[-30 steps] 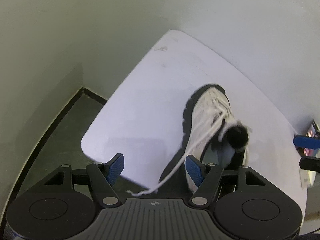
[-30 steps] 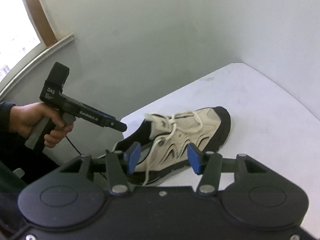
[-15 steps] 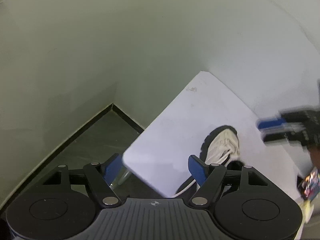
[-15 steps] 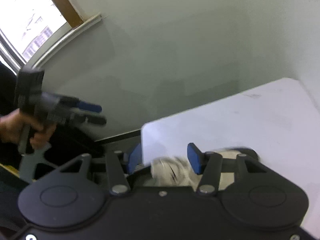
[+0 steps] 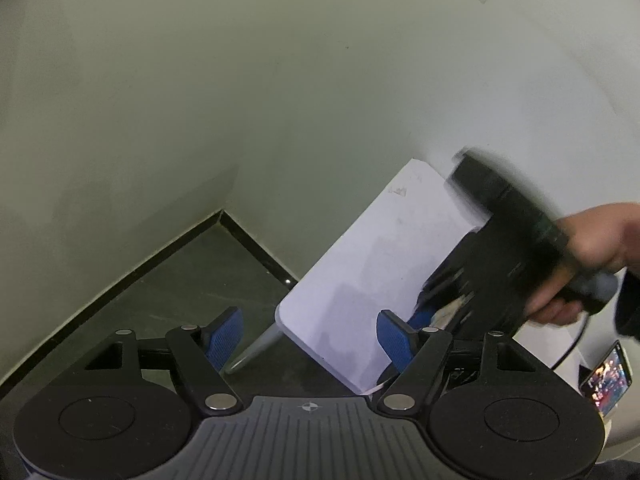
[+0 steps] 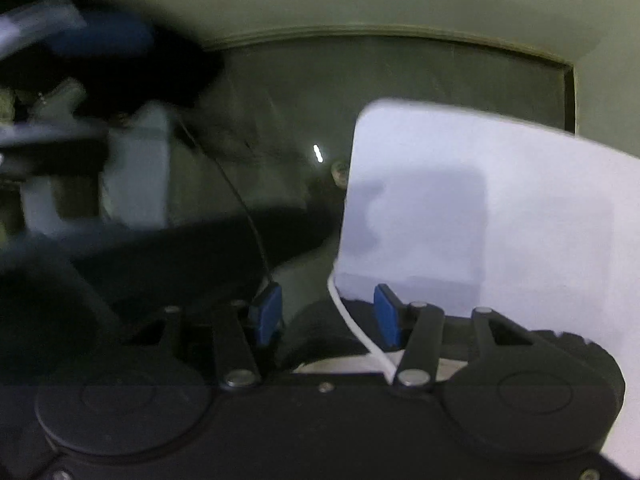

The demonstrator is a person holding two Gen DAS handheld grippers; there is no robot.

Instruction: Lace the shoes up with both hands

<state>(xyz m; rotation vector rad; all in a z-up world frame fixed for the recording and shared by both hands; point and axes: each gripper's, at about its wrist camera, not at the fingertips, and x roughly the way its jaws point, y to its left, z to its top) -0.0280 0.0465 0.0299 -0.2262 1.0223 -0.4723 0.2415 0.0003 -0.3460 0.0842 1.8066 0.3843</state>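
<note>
The shoe is almost hidden. In the right wrist view only a strip of its pale upper (image 6: 340,364) and a white lace (image 6: 352,328) show just behind my fingers. My right gripper (image 6: 326,316) is open, pointing down over the near corner of the white table (image 6: 500,220), and the lace runs between its jaws untouched. In the left wrist view my left gripper (image 5: 310,334) is open and empty, back from the table (image 5: 380,272). The right gripper (image 5: 500,248), blurred and held in a hand, covers the shoe there; a bit of lace (image 5: 374,388) hangs off the table edge.
The table stands in a room corner with grey-green walls and a dark floor (image 5: 180,280). A table leg (image 5: 256,348) shows below the corner. A phone with a lit screen (image 5: 608,376) lies at the table's right side. The left gripper appears blurred at upper left in the right wrist view (image 6: 80,80).
Both grippers have pulled back and swung. The right gripper has tipped down over the shoe and now blocks it in the left wrist view. The left gripper has drawn away from the table.
</note>
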